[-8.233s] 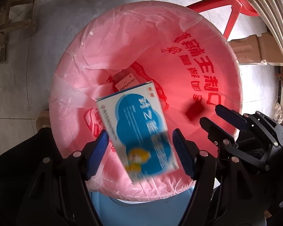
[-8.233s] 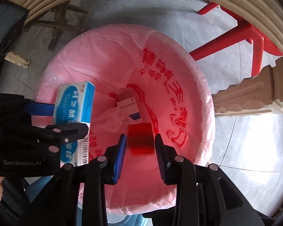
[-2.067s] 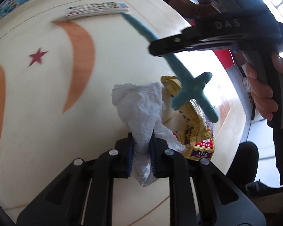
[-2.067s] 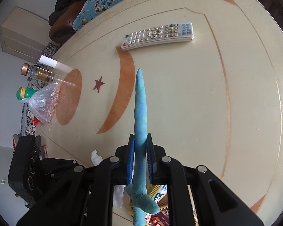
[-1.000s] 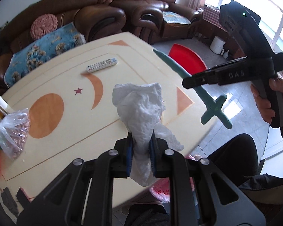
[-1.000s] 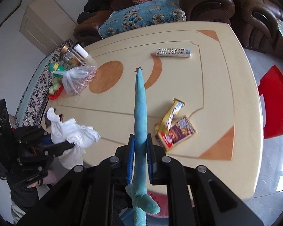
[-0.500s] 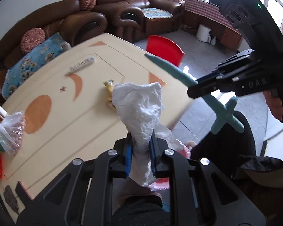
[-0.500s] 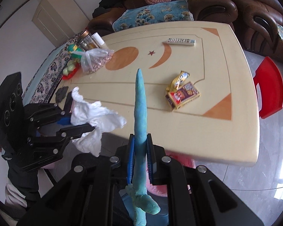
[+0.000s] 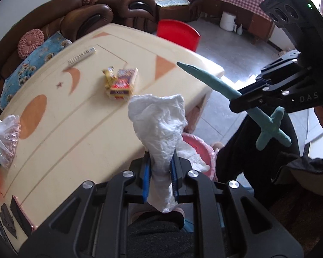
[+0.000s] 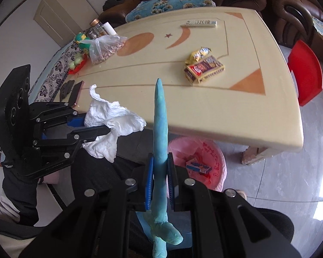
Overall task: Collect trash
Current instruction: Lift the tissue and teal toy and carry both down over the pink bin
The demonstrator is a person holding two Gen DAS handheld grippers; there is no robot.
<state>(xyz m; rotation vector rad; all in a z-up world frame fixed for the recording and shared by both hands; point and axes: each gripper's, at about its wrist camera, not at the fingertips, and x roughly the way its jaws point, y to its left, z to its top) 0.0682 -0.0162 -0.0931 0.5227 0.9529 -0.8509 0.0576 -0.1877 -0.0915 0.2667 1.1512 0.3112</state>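
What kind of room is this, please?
Most likely a home living room: brown leather sofas with cushions, a cream table with a remote control, and a pink-lined bin beside it.

Crumpled paper tissue [image 9: 159, 129], glossy table [image 10: 204, 111], seemingly matt clay sword [image 10: 160, 129].

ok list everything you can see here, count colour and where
tissue: 1, white, in left gripper
clay sword: 1, teal, in right gripper
bin: 1, pink liner, floor by table edge, blue box inside
table: 1, cream with orange shapes
snack packs: 2, yellow and red-brown, on table, touching
remote: 1, white, far edge
nut bag: 1, clear, table's left
chair: 1, red, right of table
sofa: brown, behind table
both grippers: black, shut
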